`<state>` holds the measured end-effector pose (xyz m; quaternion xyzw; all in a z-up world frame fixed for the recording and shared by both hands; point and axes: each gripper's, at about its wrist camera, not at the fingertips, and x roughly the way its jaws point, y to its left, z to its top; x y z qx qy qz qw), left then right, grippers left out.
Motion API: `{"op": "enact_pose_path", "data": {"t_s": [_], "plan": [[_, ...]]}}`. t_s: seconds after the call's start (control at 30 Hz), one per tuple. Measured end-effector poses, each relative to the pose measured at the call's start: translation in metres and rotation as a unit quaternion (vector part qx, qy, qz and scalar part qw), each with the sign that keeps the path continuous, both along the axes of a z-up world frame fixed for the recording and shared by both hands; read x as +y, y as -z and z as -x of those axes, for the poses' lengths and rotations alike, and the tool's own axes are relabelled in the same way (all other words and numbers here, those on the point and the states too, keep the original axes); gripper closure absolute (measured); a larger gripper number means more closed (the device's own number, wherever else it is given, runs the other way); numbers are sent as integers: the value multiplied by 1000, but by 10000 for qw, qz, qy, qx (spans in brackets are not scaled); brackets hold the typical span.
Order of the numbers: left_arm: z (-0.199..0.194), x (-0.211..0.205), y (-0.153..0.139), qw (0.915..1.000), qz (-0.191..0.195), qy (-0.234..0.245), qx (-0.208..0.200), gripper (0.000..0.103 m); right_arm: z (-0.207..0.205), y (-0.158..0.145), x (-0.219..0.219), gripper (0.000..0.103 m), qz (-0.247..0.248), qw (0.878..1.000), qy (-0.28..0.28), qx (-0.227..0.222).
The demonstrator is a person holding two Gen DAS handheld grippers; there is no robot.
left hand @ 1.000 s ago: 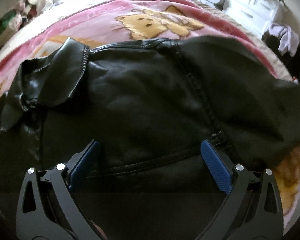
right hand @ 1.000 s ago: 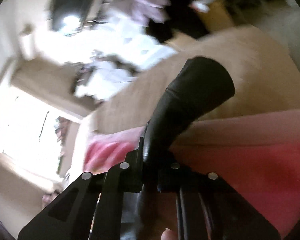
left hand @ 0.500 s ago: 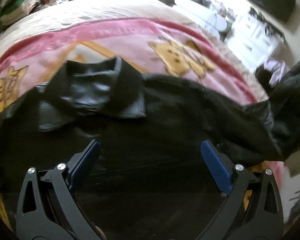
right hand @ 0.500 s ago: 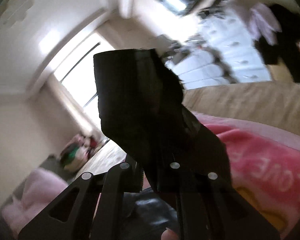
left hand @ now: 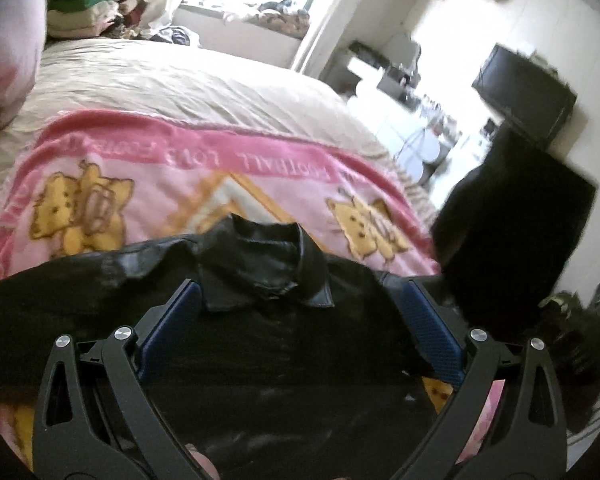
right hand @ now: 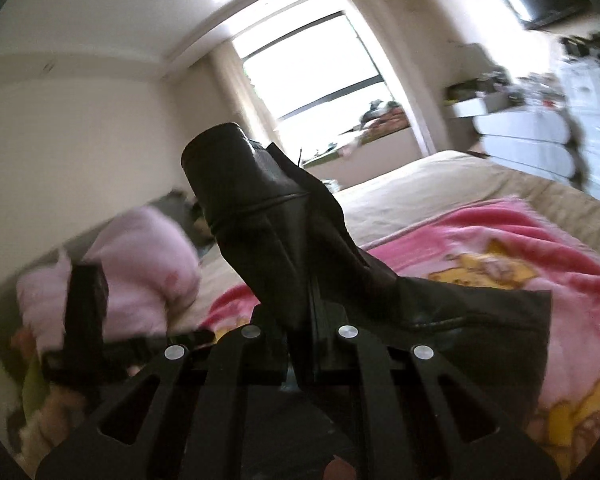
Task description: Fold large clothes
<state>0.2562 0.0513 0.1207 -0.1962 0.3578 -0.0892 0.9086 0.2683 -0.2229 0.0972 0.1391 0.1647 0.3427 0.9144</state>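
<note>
A black leather jacket (left hand: 284, 344) lies flat on a pink cartoon blanket (left hand: 180, 184) on the bed, its collar (left hand: 268, 264) pointing away from me. My left gripper (left hand: 296, 300) is open just above the jacket's back, below the collar, holding nothing. My right gripper (right hand: 304, 344) is shut on the jacket's sleeve (right hand: 256, 208) and holds it up in the air; the cuff end stands above the jaws. The lifted sleeve also shows in the left wrist view (left hand: 512, 232) at the right.
The bed has a beige sheet (left hand: 172, 80) beyond the blanket. A pink pillow (right hand: 140, 264) lies at the head of the bed. White drawers (right hand: 540, 140) and a wall TV (left hand: 524, 96) stand to the right. A clothes pile (left hand: 88, 4) sits by the window.
The right gripper has swung the sleeve up and over toward the jacket's body. The left gripper has moved up the jacket's back toward the collar, still open.
</note>
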Motion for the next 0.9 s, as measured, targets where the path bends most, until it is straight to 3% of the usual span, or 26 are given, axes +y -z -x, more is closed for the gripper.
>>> {"op": "enact_pose_path", "data": {"t_s": [0.17,0.33,0.57,0.67,0.8,0.87,0.9], "plan": [[30,57,0,9971,663,-351,-88,9,17,11,52,96,511,9966,-641,-113],[62,95,8,9947,787,-630,-195,9,41,35,98,96,1028,9885,-1106,-40],[84,116,52,9923,1068,-626,24,9,53,87,146,94,1823,9729,-1359,432],[82,121,76,9890,1368,-534,199,9,54,111,158,92,2096,9664,-1352,625],[80,131,100,9832,1697,-495,454,9,48,138,170,69,2373,9589,-1368,743],[82,134,107,9793,1891,-445,561,9,51,147,175,64,2571,9525,-1405,828],[83,135,112,9772,1985,-383,656,9,51,151,175,47,2642,9497,-1428,889]]}}
